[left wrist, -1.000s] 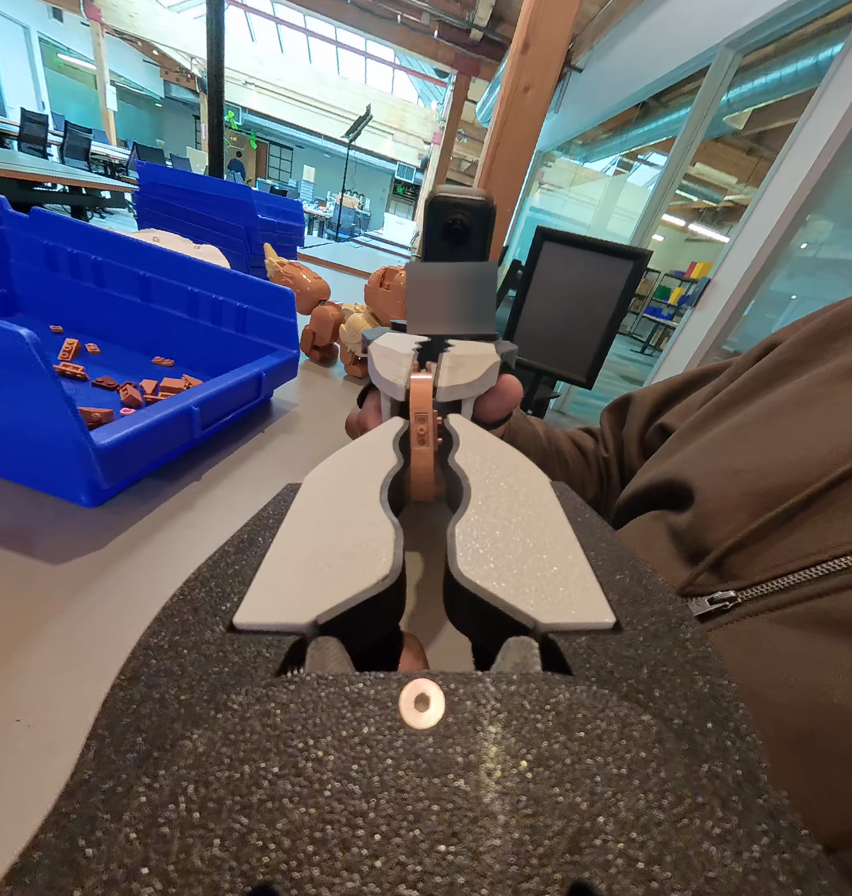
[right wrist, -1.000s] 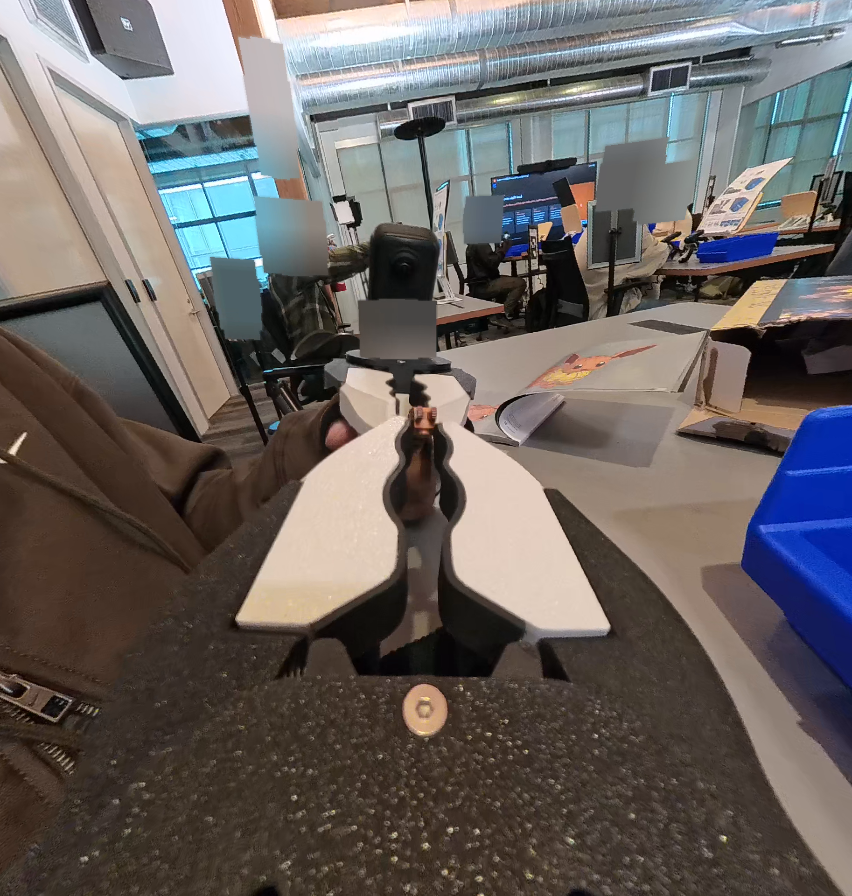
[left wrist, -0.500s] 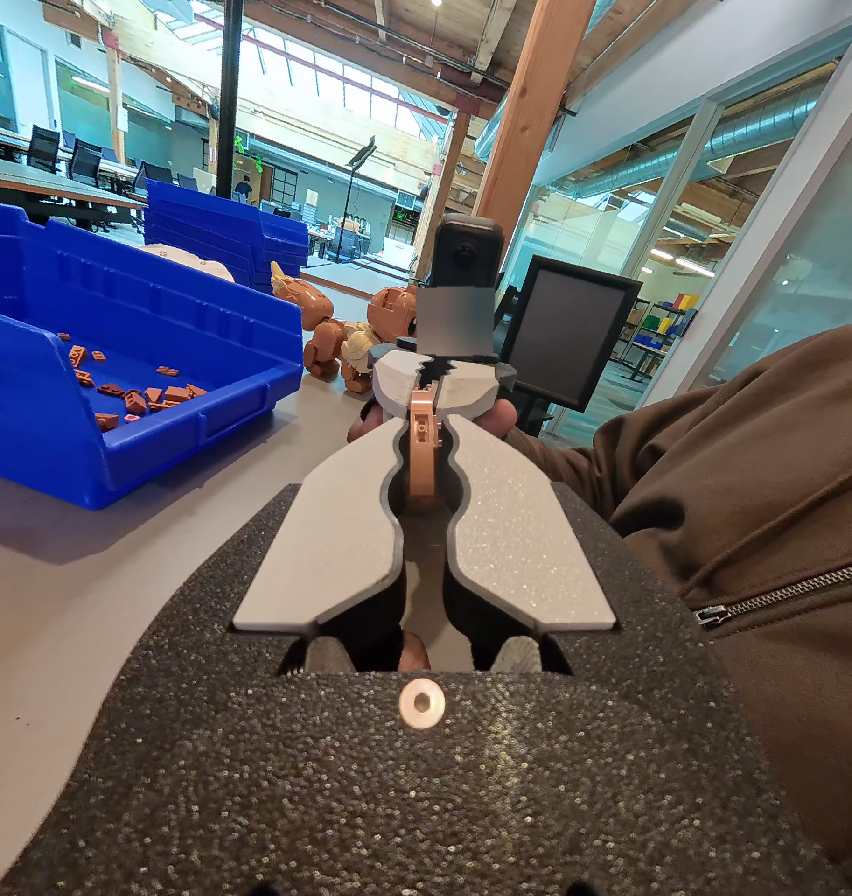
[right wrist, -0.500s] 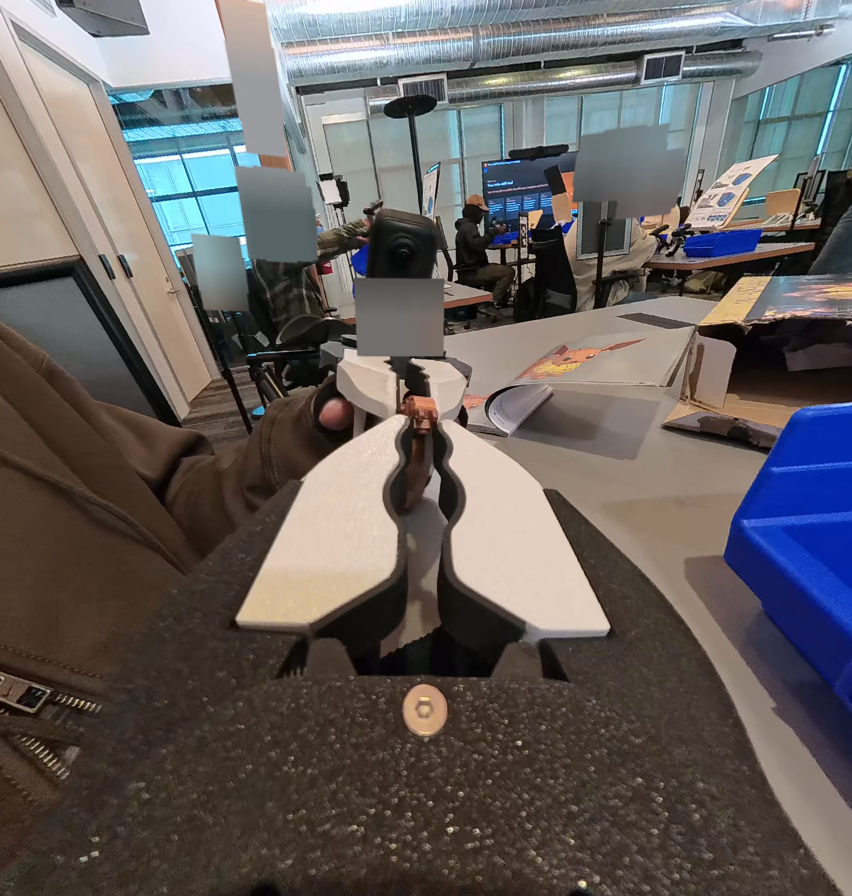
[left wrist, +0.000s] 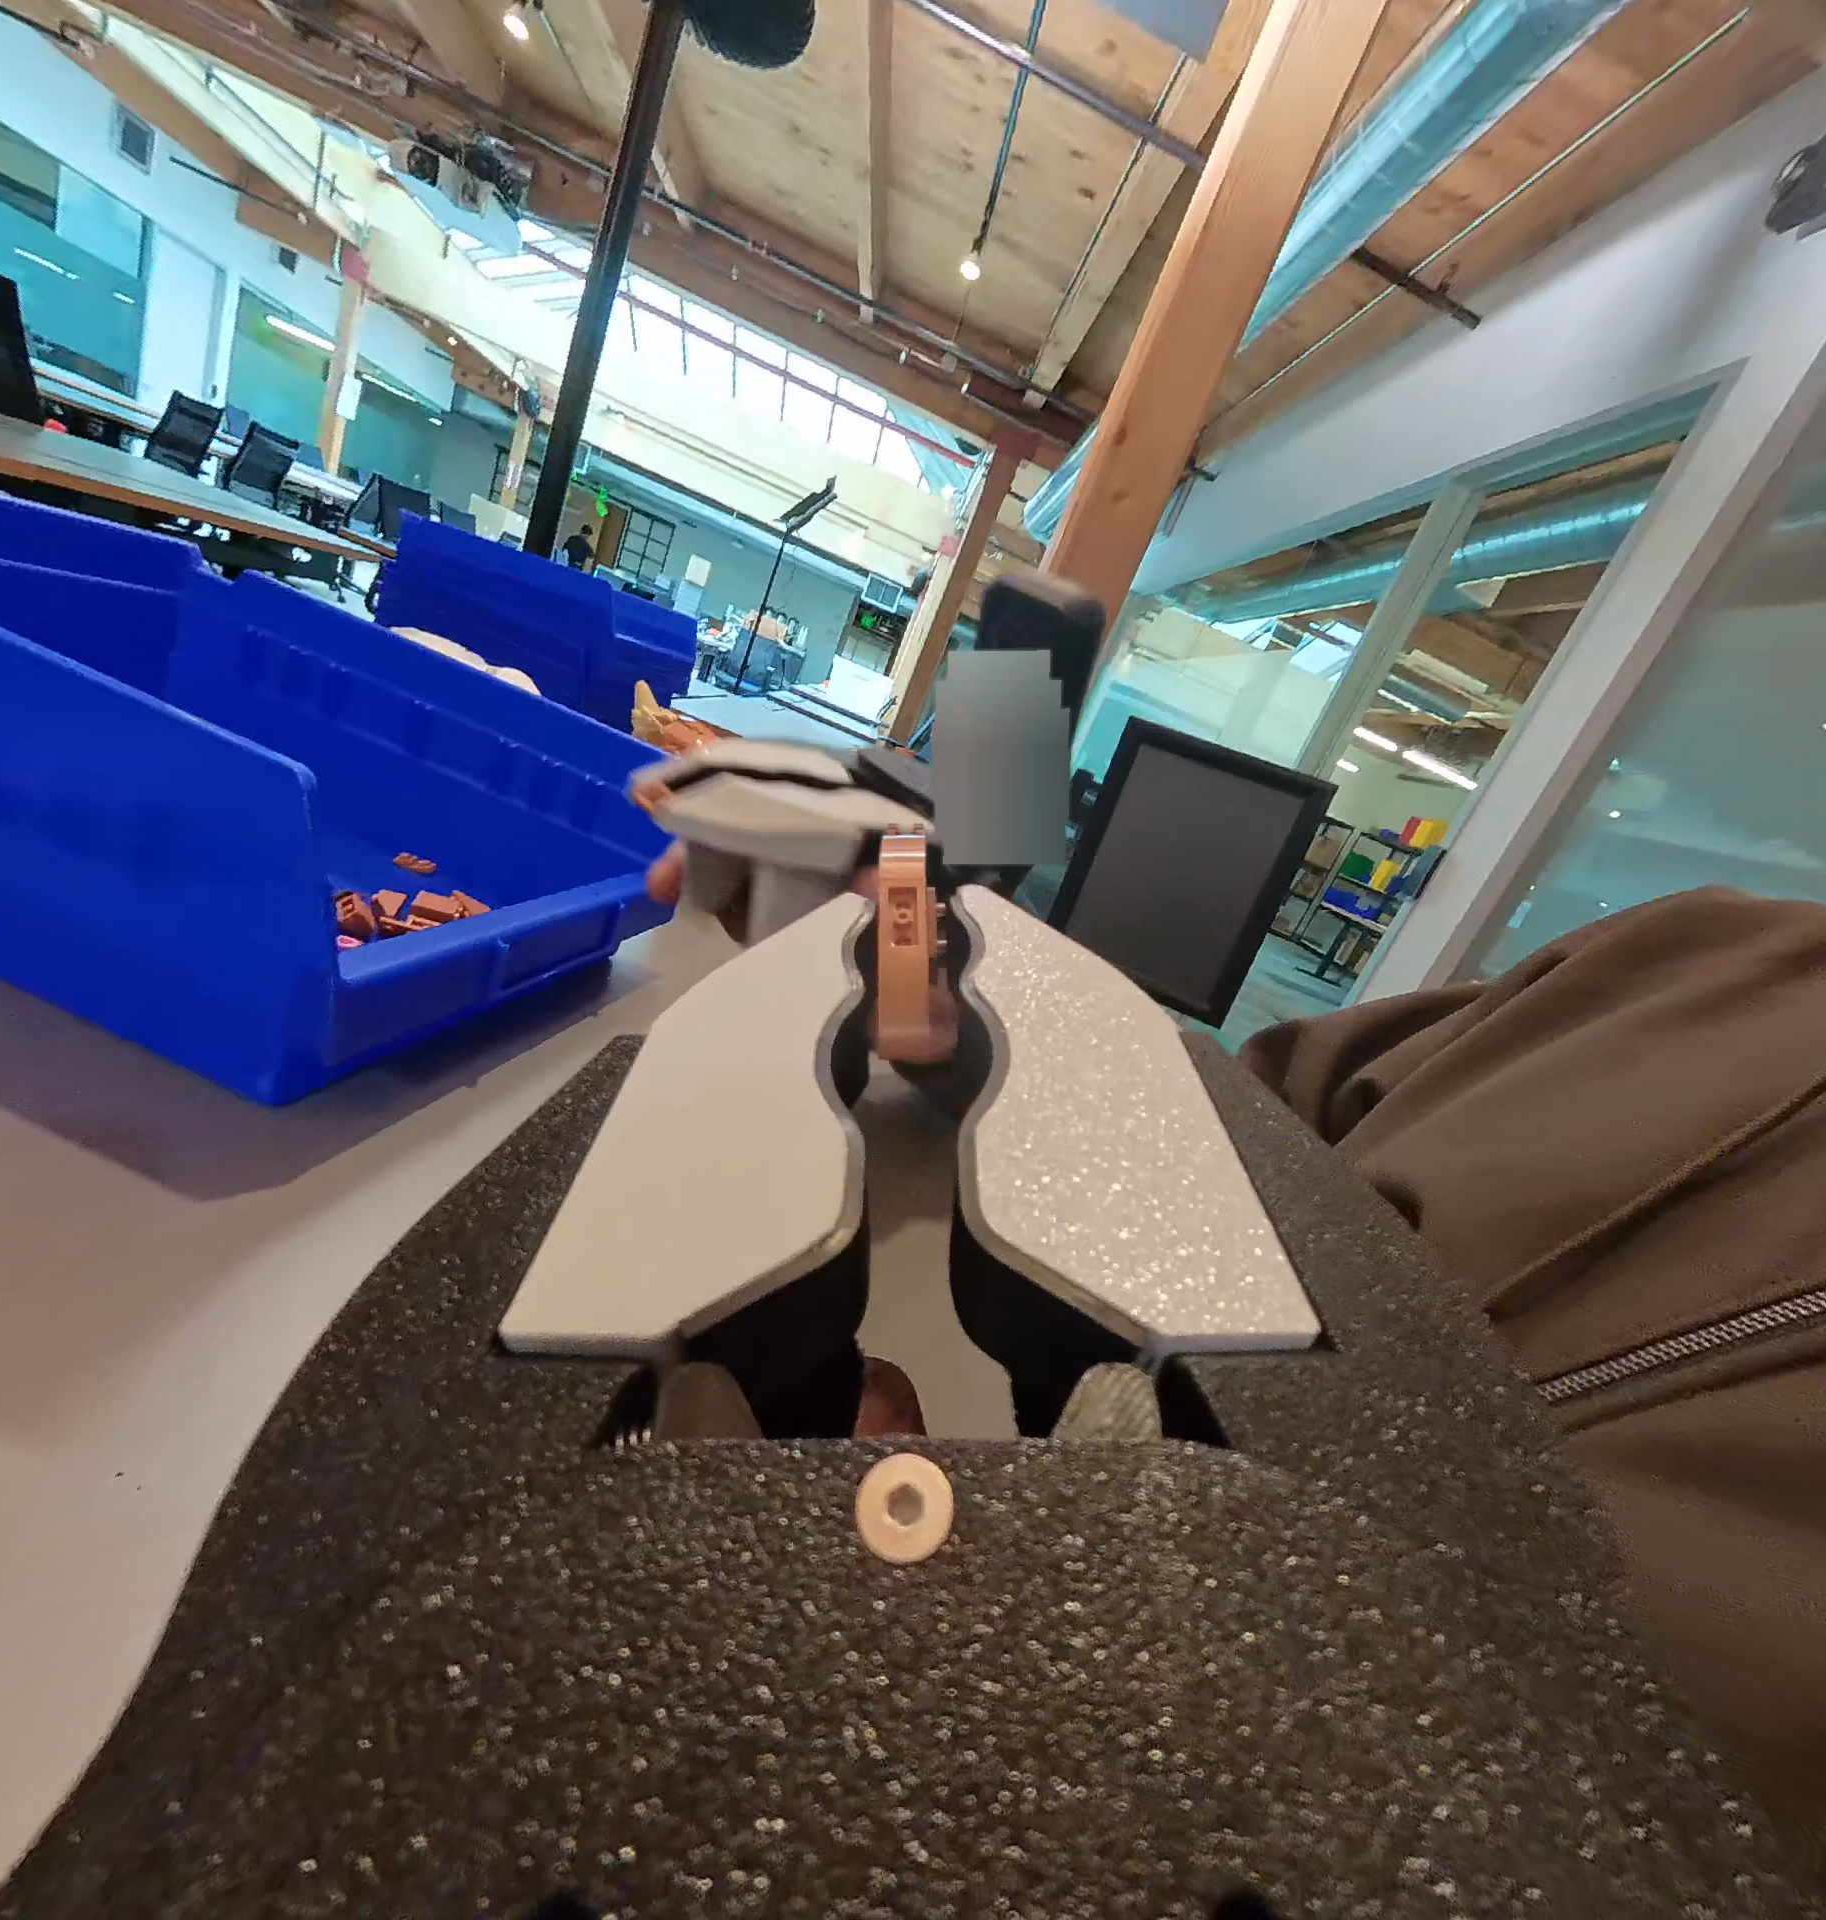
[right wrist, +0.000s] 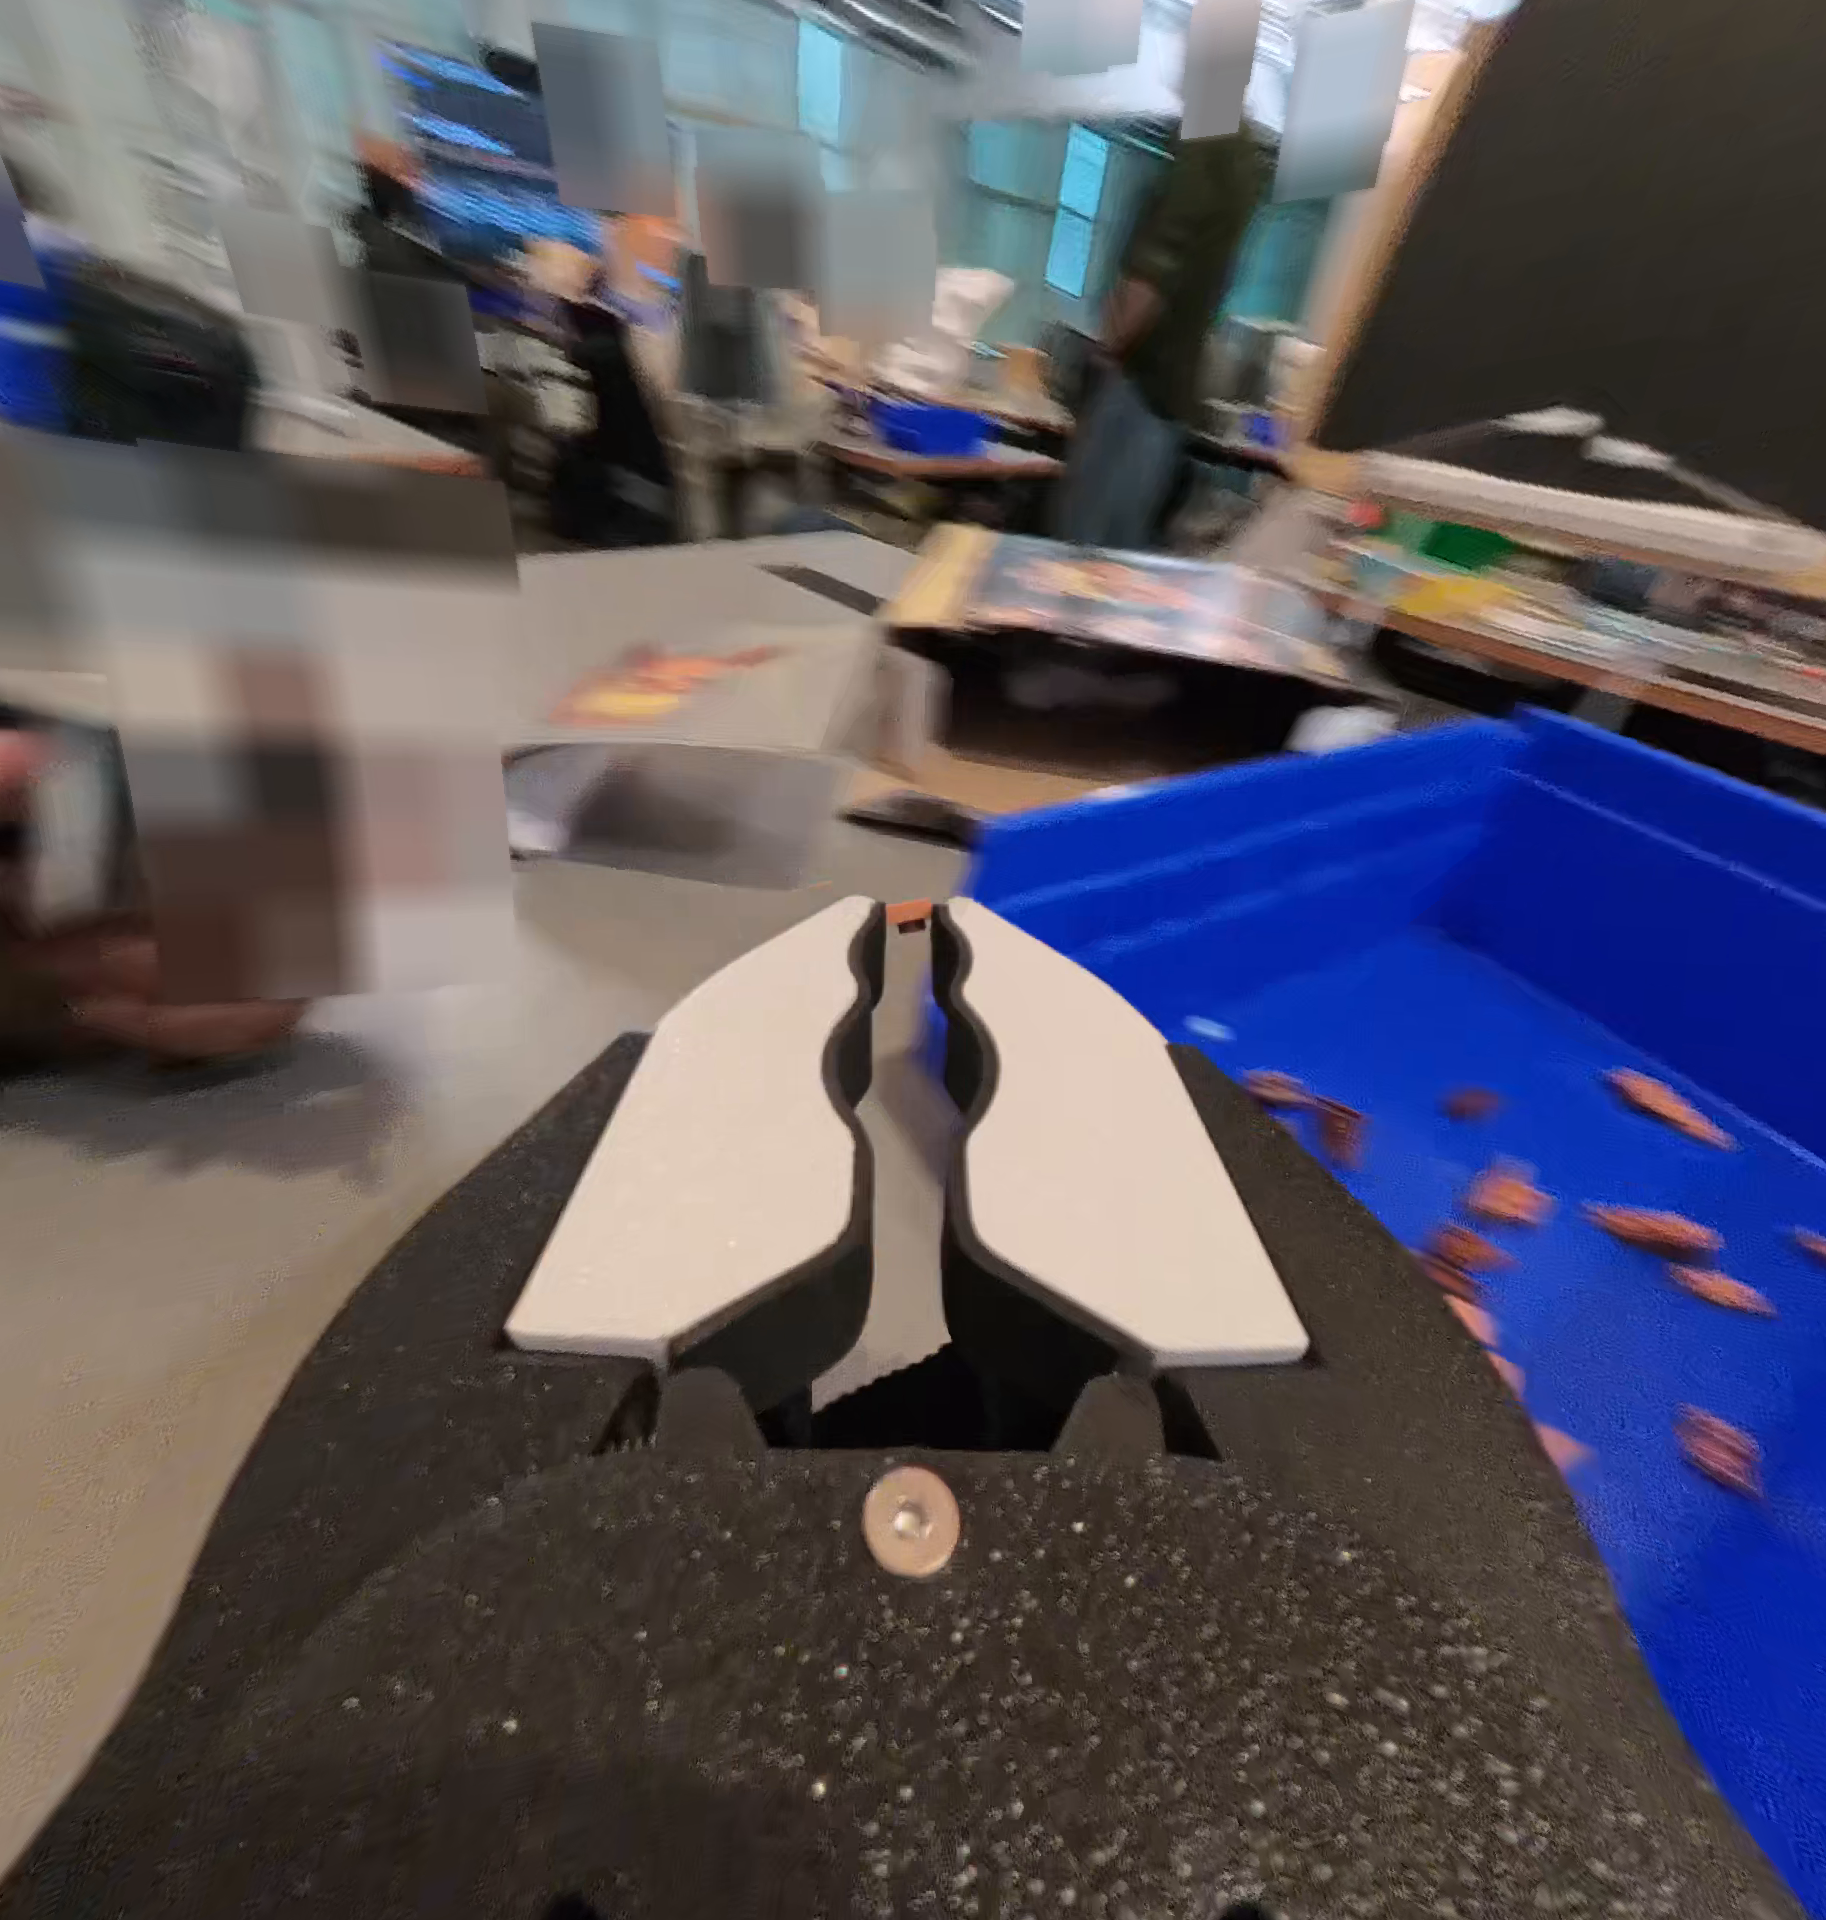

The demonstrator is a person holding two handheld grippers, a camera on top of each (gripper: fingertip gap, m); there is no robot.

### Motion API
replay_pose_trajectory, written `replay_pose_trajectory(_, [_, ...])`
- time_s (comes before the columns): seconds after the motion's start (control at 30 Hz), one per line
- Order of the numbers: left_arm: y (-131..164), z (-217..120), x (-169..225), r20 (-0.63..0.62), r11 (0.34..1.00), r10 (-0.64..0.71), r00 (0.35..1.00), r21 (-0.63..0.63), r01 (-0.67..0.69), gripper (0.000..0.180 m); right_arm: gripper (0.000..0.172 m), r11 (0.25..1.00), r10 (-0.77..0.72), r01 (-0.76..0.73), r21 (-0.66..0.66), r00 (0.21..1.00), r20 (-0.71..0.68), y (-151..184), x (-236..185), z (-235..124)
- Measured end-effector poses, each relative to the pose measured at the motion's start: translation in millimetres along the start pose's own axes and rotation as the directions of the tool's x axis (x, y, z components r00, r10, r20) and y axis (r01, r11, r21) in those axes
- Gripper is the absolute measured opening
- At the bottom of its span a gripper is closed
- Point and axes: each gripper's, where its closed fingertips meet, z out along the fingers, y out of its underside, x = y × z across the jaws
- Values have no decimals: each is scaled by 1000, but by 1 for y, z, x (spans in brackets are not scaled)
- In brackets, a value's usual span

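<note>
The grey bench [left wrist: 109,1299] carries a blue bin [left wrist: 265,831] at about 9 o'clock in the left wrist view. The same bin [right wrist: 1304,862] lies at 3 o'clock in the right wrist view, which is badly smeared. Loose brown pieces [left wrist: 410,909] lie on the bin's floor.

The left hand-held gripper [left wrist: 904,935] is nearly closed. It clamps a slim tan brick piece [left wrist: 901,966] that stands upright between its fingertips, clear of the bench, at 12 o'clock from the gripper body.

The right hand-held gripper [right wrist: 909,914] is narrowed to a slit. It pinches a tiny orange-brown piece [right wrist: 909,912] at the very ends of its fingertips, just beside the bin's near wall. From the left wrist view it [left wrist: 670,805] hangs at 11 o'clock of the tan piece, close to it but apart.

Both holds look shallow, the right one most of all. My judgement is that steady squeeze and slow, square movement matter here, since a twist could flick either piece out.
</note>
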Motion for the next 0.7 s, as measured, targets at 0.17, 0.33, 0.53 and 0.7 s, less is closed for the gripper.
replay_pose_trajectory(0.17, [4, 1, -7, 46, 1000, 0, 999, -20, 1, 12, 32, 985, 68, -111, -133, 954, -293, 13, 81, 6])
replay_pose_trajectory(0.33, [6, 3, -11, 70, 999, -7, 998, -32, 10, 12, 34, 992, 104, -118, -44, 964, -244, 14, 67, -4])
replay_pose_trajectory(0.53, [8, 3, -10, 54, 999, -40, 998, -26, 42, 12, 24, 978, -136, 140, 156, 990, -31, -21, 2, -15])
replay_pose_trajectory(0.7, [7, 4, -6, -9, 993, -117, 993, -7, 117, 12, 22, 867, -477, 459, 193, 877, 61, -16, -64, -8])
